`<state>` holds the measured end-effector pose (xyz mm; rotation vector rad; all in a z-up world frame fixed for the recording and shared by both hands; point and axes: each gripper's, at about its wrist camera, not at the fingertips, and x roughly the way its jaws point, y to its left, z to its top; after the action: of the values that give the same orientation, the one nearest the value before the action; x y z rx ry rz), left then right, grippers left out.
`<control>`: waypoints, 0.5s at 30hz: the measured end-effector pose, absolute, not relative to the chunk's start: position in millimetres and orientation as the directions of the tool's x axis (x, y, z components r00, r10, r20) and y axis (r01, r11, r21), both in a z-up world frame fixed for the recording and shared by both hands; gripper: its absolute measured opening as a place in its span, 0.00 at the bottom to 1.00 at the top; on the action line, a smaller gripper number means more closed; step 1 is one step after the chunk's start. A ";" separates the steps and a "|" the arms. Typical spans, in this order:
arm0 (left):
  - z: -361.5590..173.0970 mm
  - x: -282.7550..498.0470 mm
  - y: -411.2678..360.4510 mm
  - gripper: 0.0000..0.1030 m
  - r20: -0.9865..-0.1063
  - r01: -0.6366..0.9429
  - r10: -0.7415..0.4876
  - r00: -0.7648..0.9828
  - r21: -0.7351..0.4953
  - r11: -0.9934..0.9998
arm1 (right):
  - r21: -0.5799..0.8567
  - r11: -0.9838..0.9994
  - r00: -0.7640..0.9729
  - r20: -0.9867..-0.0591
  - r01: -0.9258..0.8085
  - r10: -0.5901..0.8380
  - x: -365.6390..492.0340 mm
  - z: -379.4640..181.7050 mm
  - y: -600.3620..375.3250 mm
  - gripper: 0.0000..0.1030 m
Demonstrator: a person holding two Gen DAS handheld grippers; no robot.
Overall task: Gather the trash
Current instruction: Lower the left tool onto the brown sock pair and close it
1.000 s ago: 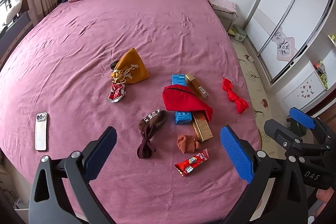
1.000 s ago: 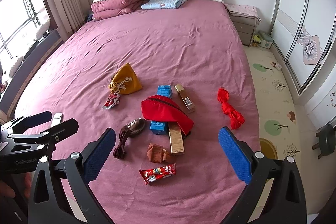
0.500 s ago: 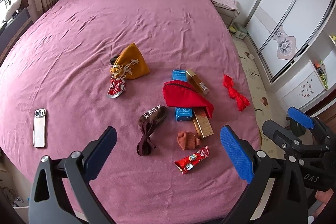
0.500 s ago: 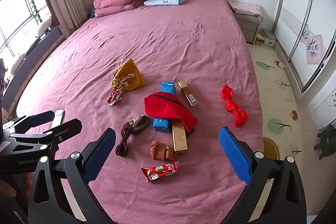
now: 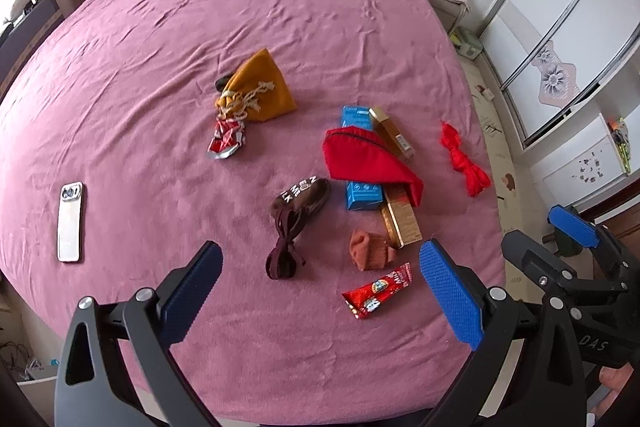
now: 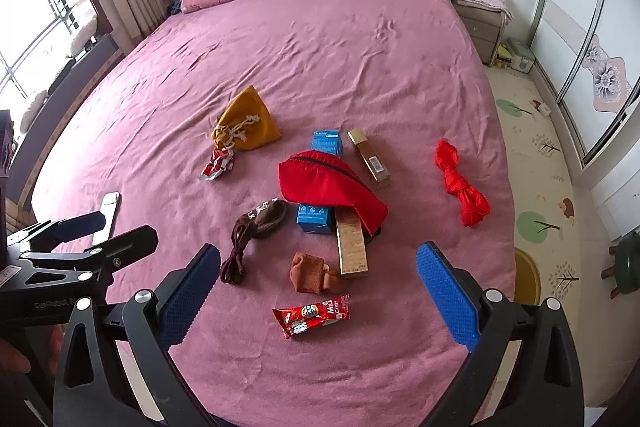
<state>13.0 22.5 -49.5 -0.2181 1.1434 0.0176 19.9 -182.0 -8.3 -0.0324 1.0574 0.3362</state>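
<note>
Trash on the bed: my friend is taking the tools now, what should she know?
Left tool: open, empty, hovering over the near edge of the bed.
Right tool: open, empty, hovering beside it.
Trash: red candy wrapper lies nearest, between the right tool's fingers in its view; crumpled red wrapper lies by the yellow pouch.
Done: nothing picked up.
Left: both wrappers. No bin is in view. The phone probably isn't trash.

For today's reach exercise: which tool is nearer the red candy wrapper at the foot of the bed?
Right, by a small margin. The red candy wrapper lies almost centred between the right tool's open fingers. It sits right of centre for the left tool, close to that tool's right finger.
</note>
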 end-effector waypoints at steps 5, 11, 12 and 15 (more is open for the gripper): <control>-71.4 21.7 28.3 0.96 -0.924 -0.139 -0.096 0.370 -0.157 0.978 | 0.126 0.948 0.414 -0.877 -0.293 0.244 32.0 -24.2 -177.3 0.92; -105.9 34.3 35.1 0.96 -0.948 -0.156 -0.103 0.300 -0.156 0.975 | 0.126 0.953 0.387 -0.893 -0.275 0.229 48.8 -46.4 -174.6 0.92; -113.3 37.0 35.9 0.96 -0.952 -0.159 -0.103 0.287 -0.154 0.975 | 0.127 0.954 0.382 -0.896 -0.272 0.228 50.8 -50.2 -174.1 0.92; -134.8 43.4 38.1 0.96 -0.963 -0.163 -0.106 0.249 -0.149 0.975 | 0.126 0.956 0.368 -0.903 -0.264 0.221 57.3 -63.6 -173.1 0.92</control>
<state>43.4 38.1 -134.8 -0.2367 1.3226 0.0395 57.3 -173.1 -63.6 -0.0423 1.1527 0.3117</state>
